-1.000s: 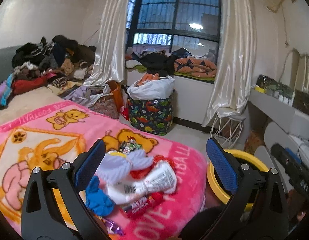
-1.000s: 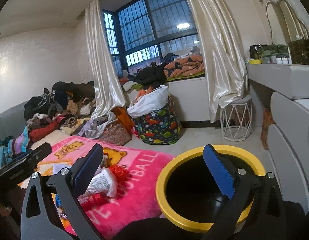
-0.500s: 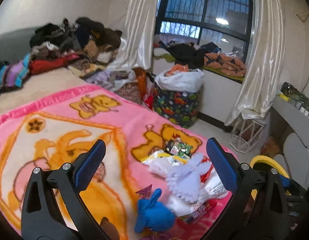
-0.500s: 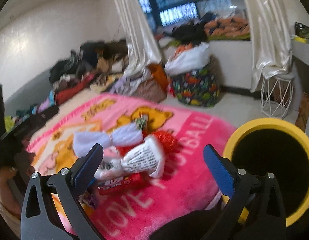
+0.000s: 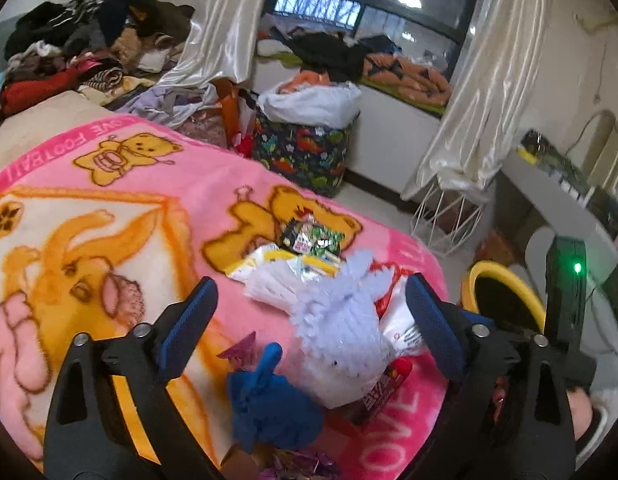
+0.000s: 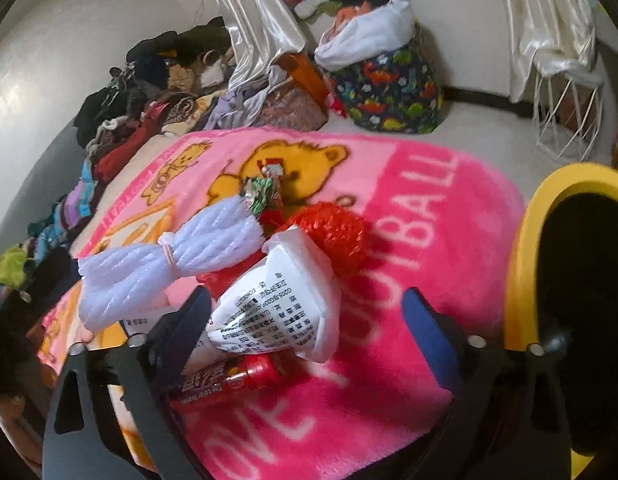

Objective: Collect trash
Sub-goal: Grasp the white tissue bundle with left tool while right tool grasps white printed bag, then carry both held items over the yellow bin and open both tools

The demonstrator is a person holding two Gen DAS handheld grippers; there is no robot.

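Observation:
Trash lies in a heap on the pink bear blanket [image 5: 109, 216] [image 6: 409, 216]. It holds a pale lilac bundle [image 5: 341, 320] [image 6: 169, 260], a white printed packet [image 6: 277, 312], a red mesh ball [image 6: 333, 232], a red wrapper [image 6: 229, 380], a green wrapper [image 5: 313, 238] [image 6: 261, 192] and a blue crumpled piece [image 5: 269, 404]. My left gripper [image 5: 309, 320] is open, low over the heap. My right gripper [image 6: 309, 324] is open around the white packet. The yellow-rimmed black bin [image 6: 557, 264] [image 5: 505, 300] stands right of the bed.
A dinosaur-print basket [image 5: 305, 148] [image 6: 393, 88] with white cloth stands on the floor by the window. A white wire stool [image 5: 449, 216] [image 6: 565, 116] stands under the curtain. Clothes [image 5: 69, 44] are piled at the back left. A white counter [image 5: 557, 200] runs along the right.
Both grippers have come down and in toward the heap on the blanket. The right gripper swung left from over the bin to the white packet. Both stayed open.

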